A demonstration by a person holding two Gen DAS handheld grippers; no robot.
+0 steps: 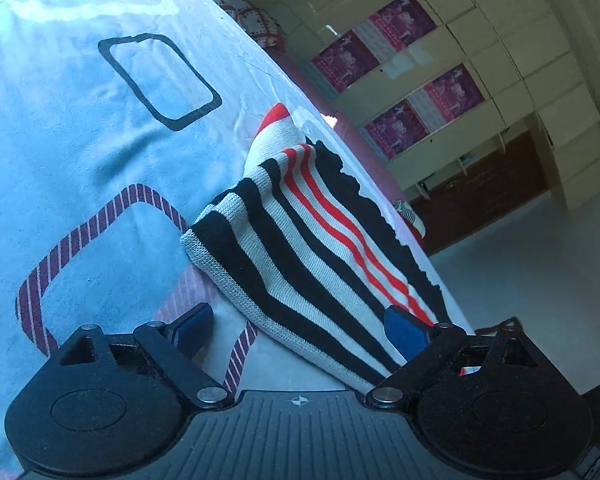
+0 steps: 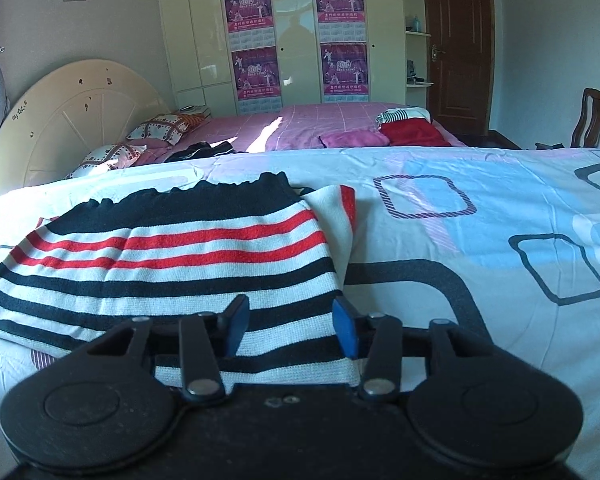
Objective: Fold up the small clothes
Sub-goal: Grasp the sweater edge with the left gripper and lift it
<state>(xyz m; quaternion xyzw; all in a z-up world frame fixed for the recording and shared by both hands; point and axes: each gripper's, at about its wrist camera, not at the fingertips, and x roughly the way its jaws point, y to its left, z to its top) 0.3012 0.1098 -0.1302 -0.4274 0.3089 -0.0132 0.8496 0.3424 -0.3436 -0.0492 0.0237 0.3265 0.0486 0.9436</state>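
A small knitted garment (image 2: 172, 256) with black, white and red stripes lies folded on the pale blue patterned sheet (image 2: 480, 240). It also shows in the left wrist view (image 1: 300, 232), where part of it stands raised off the sheet. My left gripper (image 1: 300, 328) is open, its blue pads wide apart, with the garment's edge lying between them and over the right pad (image 1: 404, 332). My right gripper (image 2: 288, 324) is open, low over the garment's near edge, which lies between its blue pads.
The sheet (image 1: 80, 140) covers the work surface. Behind it stands a bed (image 2: 320, 124) with pink bedding, pillows (image 2: 160, 128) and a red and pink pile of clothes (image 2: 412, 128). A wardrobe with posters (image 2: 296, 40), a brown door (image 2: 456, 40) and a wooden chair (image 2: 596, 120) are beyond.
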